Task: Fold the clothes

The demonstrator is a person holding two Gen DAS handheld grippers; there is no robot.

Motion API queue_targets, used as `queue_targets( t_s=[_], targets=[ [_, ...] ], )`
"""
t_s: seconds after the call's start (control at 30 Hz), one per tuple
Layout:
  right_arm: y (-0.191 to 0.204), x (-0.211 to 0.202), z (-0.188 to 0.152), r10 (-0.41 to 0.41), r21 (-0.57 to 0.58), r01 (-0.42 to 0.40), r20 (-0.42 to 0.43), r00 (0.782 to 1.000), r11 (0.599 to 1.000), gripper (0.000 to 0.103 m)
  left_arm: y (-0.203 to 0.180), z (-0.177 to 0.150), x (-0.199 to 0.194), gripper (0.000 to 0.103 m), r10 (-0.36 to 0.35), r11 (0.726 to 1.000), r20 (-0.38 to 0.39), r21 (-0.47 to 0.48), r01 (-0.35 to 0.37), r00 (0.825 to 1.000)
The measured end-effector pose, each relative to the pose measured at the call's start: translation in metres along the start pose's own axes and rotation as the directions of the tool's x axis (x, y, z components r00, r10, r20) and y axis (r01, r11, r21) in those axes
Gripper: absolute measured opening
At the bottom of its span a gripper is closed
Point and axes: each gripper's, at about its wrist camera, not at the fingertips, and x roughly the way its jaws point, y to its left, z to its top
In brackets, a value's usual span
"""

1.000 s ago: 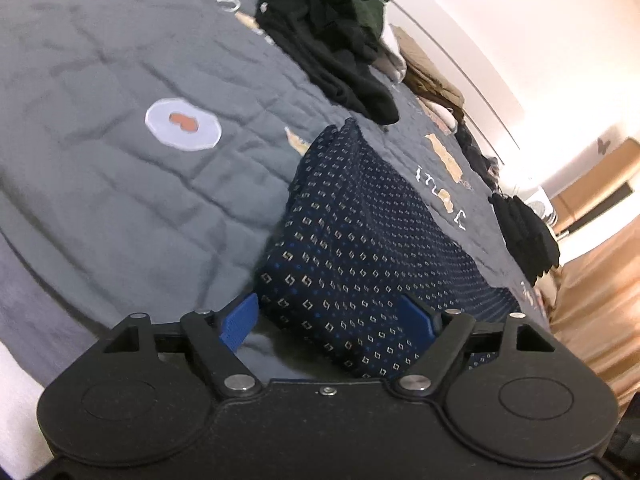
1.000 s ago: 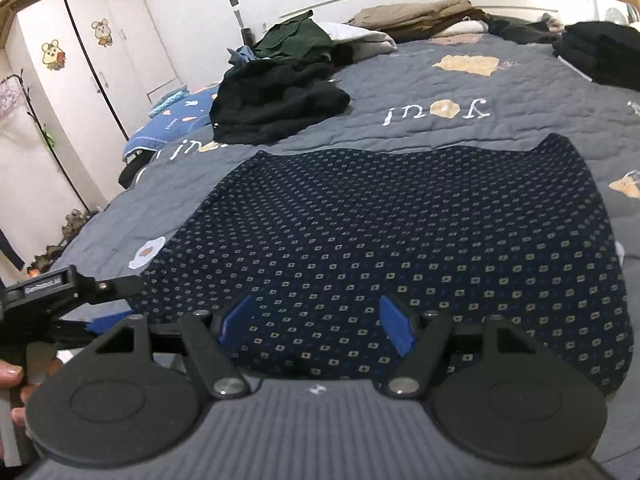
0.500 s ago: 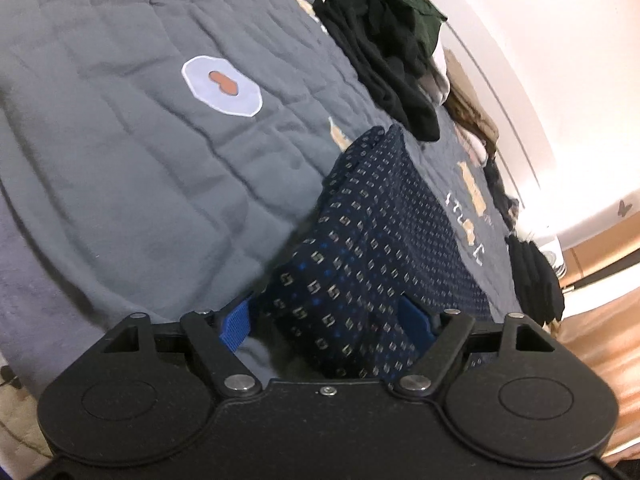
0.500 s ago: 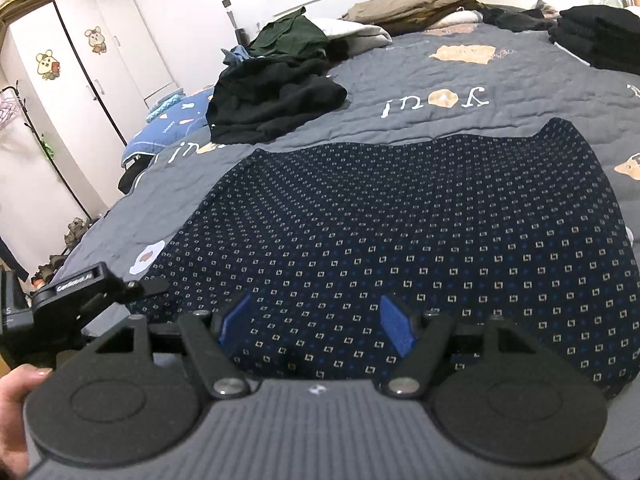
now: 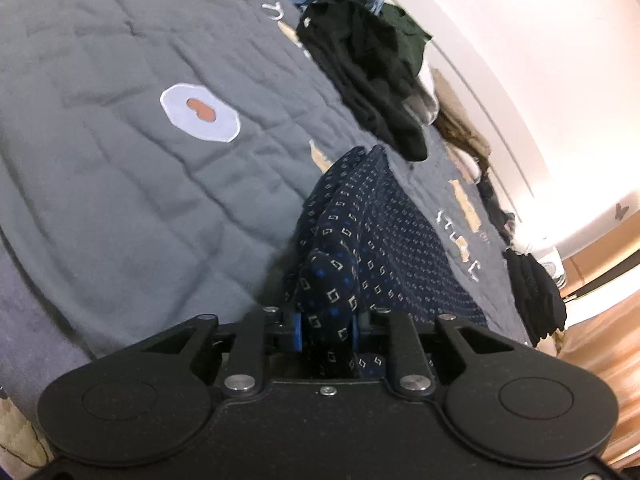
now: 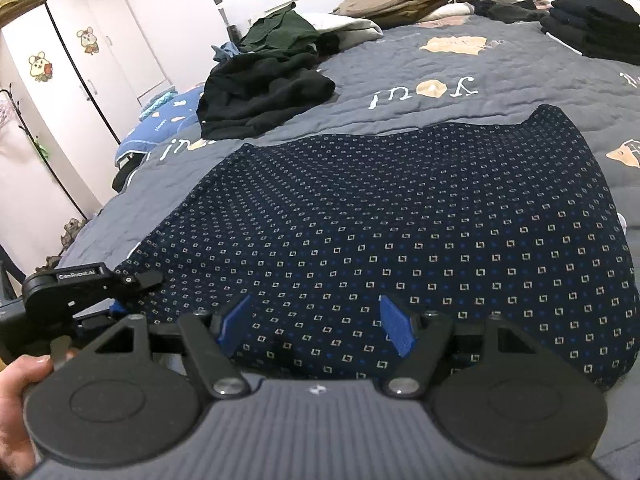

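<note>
A navy garment with small square dots [image 6: 400, 216] lies spread flat on the grey quilted bed [image 6: 520, 92]. My left gripper [image 5: 326, 330] is shut on the garment's near left corner [image 5: 332, 280], and the cloth bunches up between its blue pads. The left gripper also shows in the right wrist view [image 6: 96, 284], at the garment's left edge. My right gripper [image 6: 318, 330] is open, its blue pads [image 6: 394, 330] standing over the garment's near hem without holding it.
A heap of black and green clothes [image 6: 264, 88] lies behind the garment; it shows in the left wrist view too [image 5: 372, 72]. Folded dark clothes [image 6: 592, 28] sit at the far right. Tan clothes [image 6: 404, 2] lie by the headboard. White wardrobes [image 6: 60, 80] stand at the left.
My left gripper has closed on the garment's corner, which now bunches between the pads. The right gripper has stayed open and moved slightly closer over the hem.
</note>
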Motion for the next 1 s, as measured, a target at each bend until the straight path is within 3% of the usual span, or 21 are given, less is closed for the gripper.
queue_targets(
  t_s=[0.07,0.23,0.33,0.37,0.4,0.5,0.8,0.9,1.0],
  targets=[
    [-0.001,-0.001,0.000,0.004,-0.003,-0.004,0.002,1.000,1.000,0.070,0.003,-0.002,0.007,0.036,0.025,1.000,-0.029,-0.013,-0.025,0.999],
    [0.000,0.000,0.002,0.008,-0.002,-0.008,-0.004,1.000,1.000,0.070,-0.001,-0.003,0.011,0.043,0.027,0.999,-0.036,0.018,-0.026,0.999],
    [0.000,0.000,0.002,0.010,0.002,-0.010,-0.004,1.000,1.000,0.070,-0.003,-0.005,0.011,0.038,0.031,0.999,-0.025,0.043,-0.030,0.999],
    [0.001,0.000,0.002,0.009,0.002,-0.009,-0.003,1.000,1.000,0.070,-0.005,-0.005,0.009,0.027,0.029,0.998,-0.016,0.056,-0.028,0.999],
    [0.000,-0.001,0.002,0.009,0.002,-0.009,-0.002,1.000,1.000,0.070,-0.007,-0.005,0.008,0.024,0.027,0.997,-0.006,0.071,-0.026,1.000],
    [-0.001,-0.002,0.002,0.009,0.009,-0.010,0.002,1.000,1.000,0.070,-0.016,-0.006,0.001,0.019,0.017,0.991,0.035,0.135,-0.022,0.999],
    [-0.008,0.011,-0.006,-0.032,0.022,0.033,-0.057,0.998,0.999,0.070,-0.045,-0.007,-0.013,0.017,-0.090,0.963,0.088,0.263,0.064,0.992],
    [-0.013,0.022,-0.011,-0.041,0.038,0.044,-0.089,0.995,0.998,0.070,-0.048,-0.008,-0.014,0.017,-0.091,0.960,0.089,0.274,0.064,0.992],
    [-0.012,0.014,-0.005,-0.011,0.053,0.013,-0.053,0.999,0.999,0.070,-0.044,-0.008,-0.012,0.017,-0.070,0.966,0.079,0.256,0.048,0.994]
  ],
)
